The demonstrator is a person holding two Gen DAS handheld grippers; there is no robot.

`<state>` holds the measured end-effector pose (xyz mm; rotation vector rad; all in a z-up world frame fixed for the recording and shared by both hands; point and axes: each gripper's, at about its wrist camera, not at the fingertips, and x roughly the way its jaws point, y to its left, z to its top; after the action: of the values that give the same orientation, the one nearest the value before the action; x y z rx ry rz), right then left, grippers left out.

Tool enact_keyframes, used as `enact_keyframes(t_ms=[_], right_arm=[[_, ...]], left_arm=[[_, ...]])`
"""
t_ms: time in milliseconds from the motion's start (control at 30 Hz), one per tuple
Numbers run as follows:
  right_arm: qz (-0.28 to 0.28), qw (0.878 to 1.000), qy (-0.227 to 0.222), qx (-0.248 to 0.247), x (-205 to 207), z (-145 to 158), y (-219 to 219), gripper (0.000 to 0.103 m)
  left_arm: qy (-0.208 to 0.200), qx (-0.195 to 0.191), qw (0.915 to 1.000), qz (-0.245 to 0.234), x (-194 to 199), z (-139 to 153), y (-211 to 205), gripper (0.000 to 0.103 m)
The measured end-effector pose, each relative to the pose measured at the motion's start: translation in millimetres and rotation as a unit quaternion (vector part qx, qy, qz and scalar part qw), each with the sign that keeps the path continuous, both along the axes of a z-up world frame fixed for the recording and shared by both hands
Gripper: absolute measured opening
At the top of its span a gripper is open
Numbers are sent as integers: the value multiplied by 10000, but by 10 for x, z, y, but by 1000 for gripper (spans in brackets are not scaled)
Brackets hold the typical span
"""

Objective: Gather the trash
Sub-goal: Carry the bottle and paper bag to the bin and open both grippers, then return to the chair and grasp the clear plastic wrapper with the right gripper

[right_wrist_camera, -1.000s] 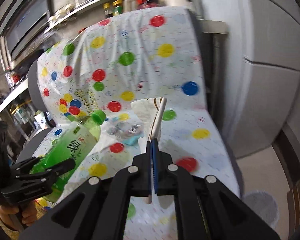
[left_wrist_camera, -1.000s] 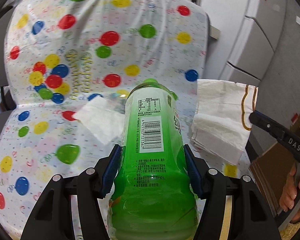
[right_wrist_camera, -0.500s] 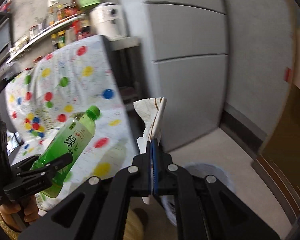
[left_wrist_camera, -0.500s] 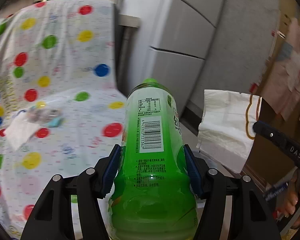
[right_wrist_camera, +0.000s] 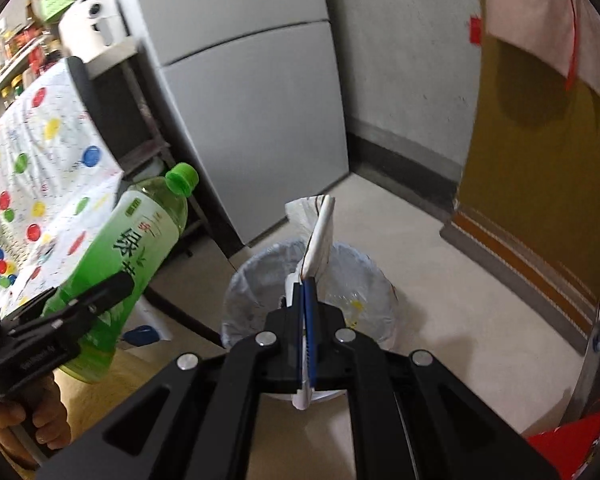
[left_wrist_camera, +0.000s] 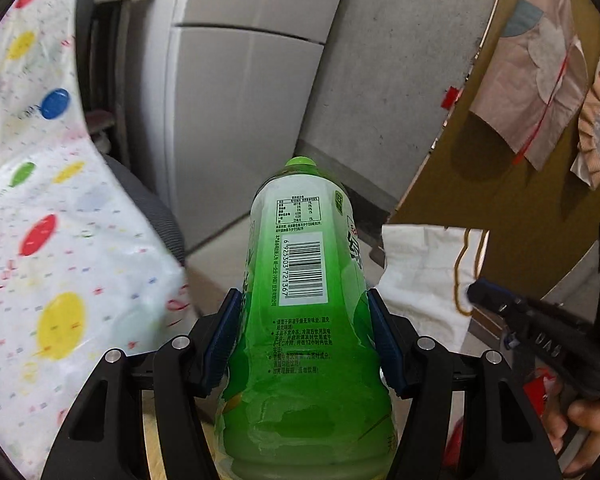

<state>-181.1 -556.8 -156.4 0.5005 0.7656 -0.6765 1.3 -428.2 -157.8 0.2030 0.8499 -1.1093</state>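
My left claw (left_wrist_camera: 302,332) is clamped on a green plastic drink bottle with a white barcode label (left_wrist_camera: 304,280); its blue pads (left_wrist_camera: 222,340) press the bottle's two sides, and the green cap (left_wrist_camera: 300,161) points away from me; in the right wrist view the same bottle (right_wrist_camera: 128,256) tilts up and to the right, its cap (right_wrist_camera: 182,178) just in front of the tall grey refrigerator (right_wrist_camera: 252,92). My right claw (right_wrist_camera: 306,320) is closed tight on a folded white paper napkin with a thin brown line (right_wrist_camera: 320,236); the napkin stands edge-on out of the pinched fingers and hangs directly above a round bin lined with a clear plastic bag (right_wrist_camera: 244,280) that sits on the pale floor (right_wrist_camera: 440,280); from the left wrist view the napkin (left_wrist_camera: 424,272) shows broad and flat, just right of the bottle, with the right claw's dark finger (left_wrist_camera: 512,308) gripping its edge. A cover with red, yellow, blue and green dots (left_wrist_camera: 40,240) lies to my left, draped over a dark seat (left_wrist_camera: 156,216); a brown wooden door (right_wrist_camera: 532,140) stands to the right, with pale cloths (left_wrist_camera: 540,80) hanging on it; the bottle is held left of the bin, not over it.
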Motion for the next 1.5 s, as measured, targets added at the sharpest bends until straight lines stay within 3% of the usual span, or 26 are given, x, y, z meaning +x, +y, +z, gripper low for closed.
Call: enact_keyframes(t_ms=[167,233,267,433,533,767,1000,1300,1500], right_arm=[[-60,9998,118,120,147,-244,-198,2],[-21,9995,189,248,240,-357,-273,2],[-40,9993,216,317,255,-404,-308,4],[-97,9989,222,390,245,-404,-321,25],[-110,9994,207,244,181,-299,-267,27],[-113,9988,-391,-260,69,305,-23,27],[673,9922,-877,-579,377,825,514,27],[2191,9709,-813,-522,1329,927,1409,44],[2966,9515,-664,-486,2008,889,1953,49]], left_arm=[[126,204,9997,-18,42,-114,-246,65],[130,252,9996,10,63,-136,-281,77],[131,254,9996,20,77,-136,-291,77],[59,196,9997,90,161,-64,-203,77],[-26,142,9996,247,229,22,-47,77],[-336,12,9974,642,375,281,422,77],[-649,-40,9923,1058,448,526,1032,77],[-748,133,9737,2146,764,636,2141,77],[-756,321,9466,3118,1104,618,3092,77]])
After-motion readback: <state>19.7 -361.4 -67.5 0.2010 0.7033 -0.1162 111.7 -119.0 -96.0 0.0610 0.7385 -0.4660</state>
